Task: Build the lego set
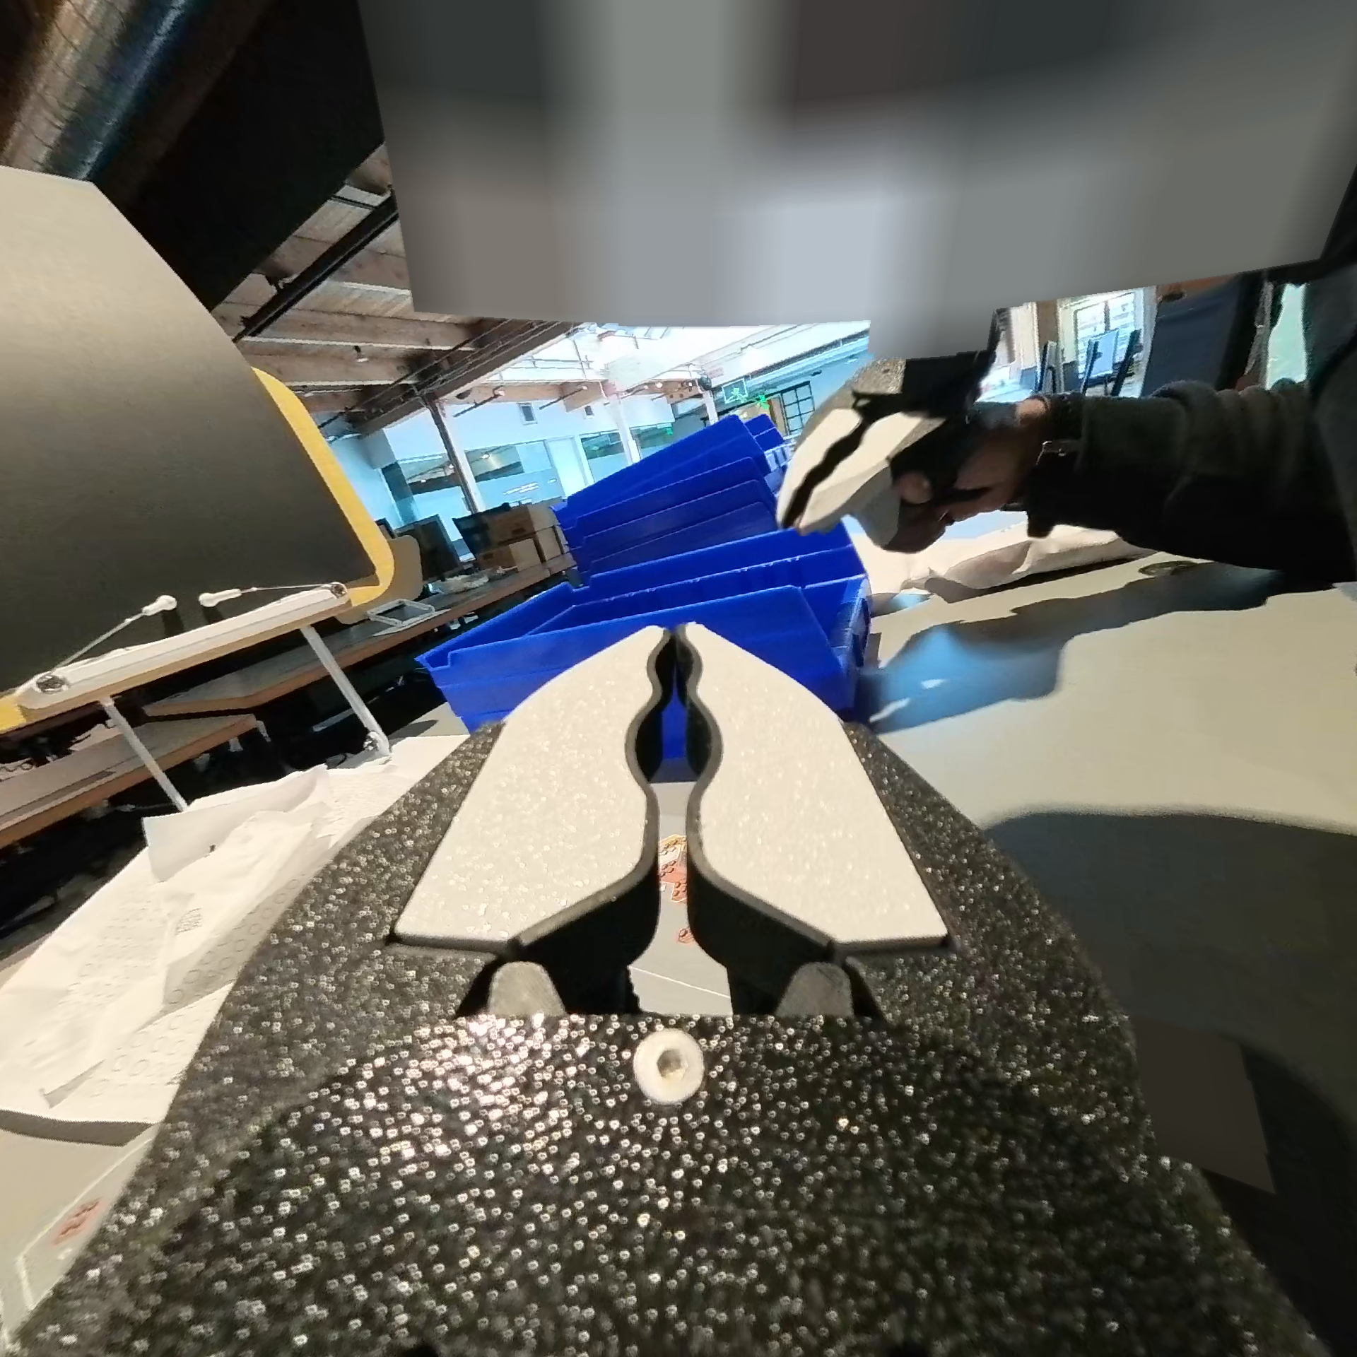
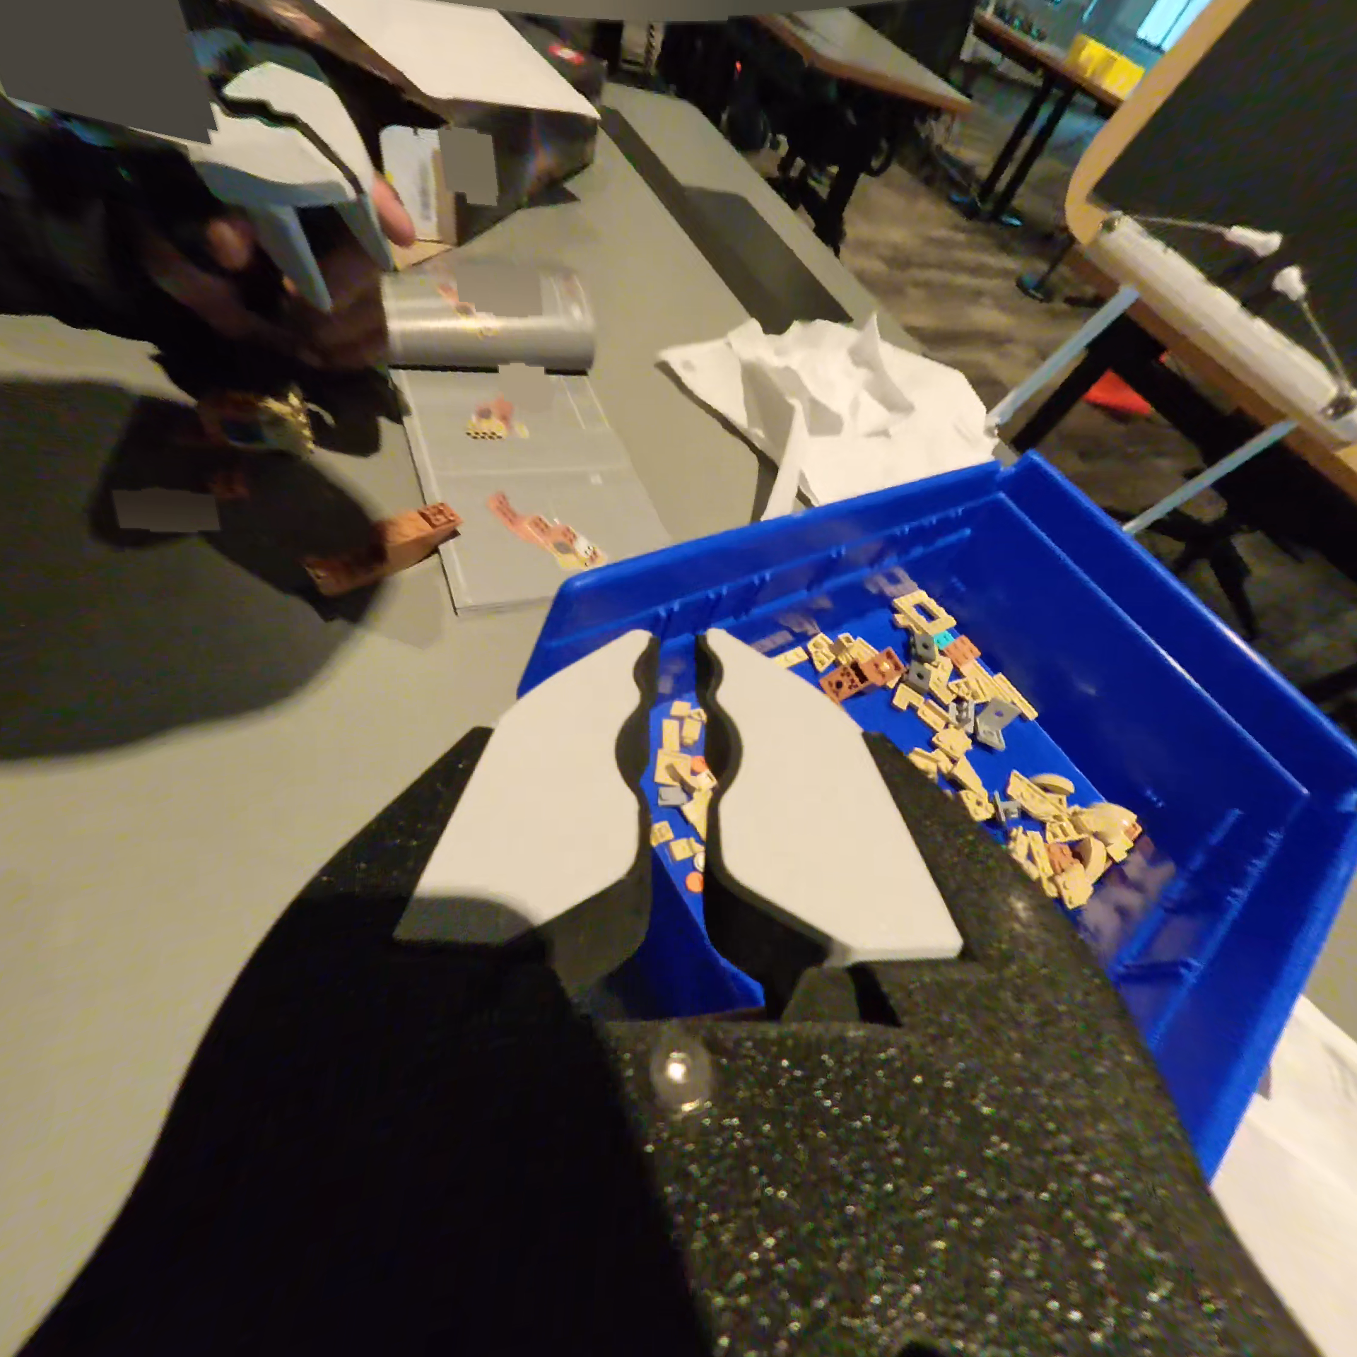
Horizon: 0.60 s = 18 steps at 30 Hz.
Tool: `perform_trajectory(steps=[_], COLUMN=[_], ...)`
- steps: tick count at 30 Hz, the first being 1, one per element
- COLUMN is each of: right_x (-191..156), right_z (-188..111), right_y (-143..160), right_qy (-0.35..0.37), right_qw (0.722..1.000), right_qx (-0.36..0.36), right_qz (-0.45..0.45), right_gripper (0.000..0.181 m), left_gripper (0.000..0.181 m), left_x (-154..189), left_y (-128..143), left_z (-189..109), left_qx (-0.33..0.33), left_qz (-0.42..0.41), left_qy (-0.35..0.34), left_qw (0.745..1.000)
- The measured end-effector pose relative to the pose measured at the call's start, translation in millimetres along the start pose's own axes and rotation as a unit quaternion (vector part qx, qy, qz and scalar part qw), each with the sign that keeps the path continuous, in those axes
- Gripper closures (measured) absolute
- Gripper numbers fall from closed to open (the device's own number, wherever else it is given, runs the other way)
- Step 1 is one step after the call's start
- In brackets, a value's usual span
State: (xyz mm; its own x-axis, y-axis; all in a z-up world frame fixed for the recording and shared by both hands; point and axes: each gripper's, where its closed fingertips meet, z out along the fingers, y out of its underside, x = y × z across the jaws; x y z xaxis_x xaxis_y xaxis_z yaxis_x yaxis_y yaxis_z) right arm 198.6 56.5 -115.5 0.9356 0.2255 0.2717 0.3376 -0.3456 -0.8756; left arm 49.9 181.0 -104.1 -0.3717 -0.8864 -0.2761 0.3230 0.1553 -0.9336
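Note:
My right gripper hangs just above the near end of a blue bin that holds many small tan, brown and grey lego pieces. Its fingers stand a narrow gap apart with nothing between them. It also shows in the left wrist view, held in a hand above the blue bins. My left gripper is shut and empty, raised over the table; in the right wrist view it sits at the upper left. A brown lego assembly lies on the table beside the open instruction booklet.
Another partly built brown and tan piece lies in shadow under the left hand. Crumpled white paper bags lie beyond the bin. A cardboard box stands at the back. A black board on a stand rises left of the grey table. The tips of one gripper are about 20 centimeters away from the tips of the other.

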Motion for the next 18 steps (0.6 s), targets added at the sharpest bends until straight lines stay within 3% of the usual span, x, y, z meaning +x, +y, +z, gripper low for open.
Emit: perform_trajectory(steps=[10,18], right_x=[15.1,15.8], right_z=[10.2,40.5], right_y=[12.6,37.2], right_qy=[0.011,-0.082], right_qw=[0.997,0.969], right_qx=[-0.078,-0.23], right_qz=[0.006,-0.024], right_gripper=[0.172,0.17], left_gripper=[0.181,0.181], left_x=[1.9,6.6], left_y=[-1.0,-2.5], left_z=[-0.9,-0.9], left_qx=[0.001,0.001], left_qz=[0.001,0.011], left_qy=[0.004,0.01], left_qw=[1.0,1.0])
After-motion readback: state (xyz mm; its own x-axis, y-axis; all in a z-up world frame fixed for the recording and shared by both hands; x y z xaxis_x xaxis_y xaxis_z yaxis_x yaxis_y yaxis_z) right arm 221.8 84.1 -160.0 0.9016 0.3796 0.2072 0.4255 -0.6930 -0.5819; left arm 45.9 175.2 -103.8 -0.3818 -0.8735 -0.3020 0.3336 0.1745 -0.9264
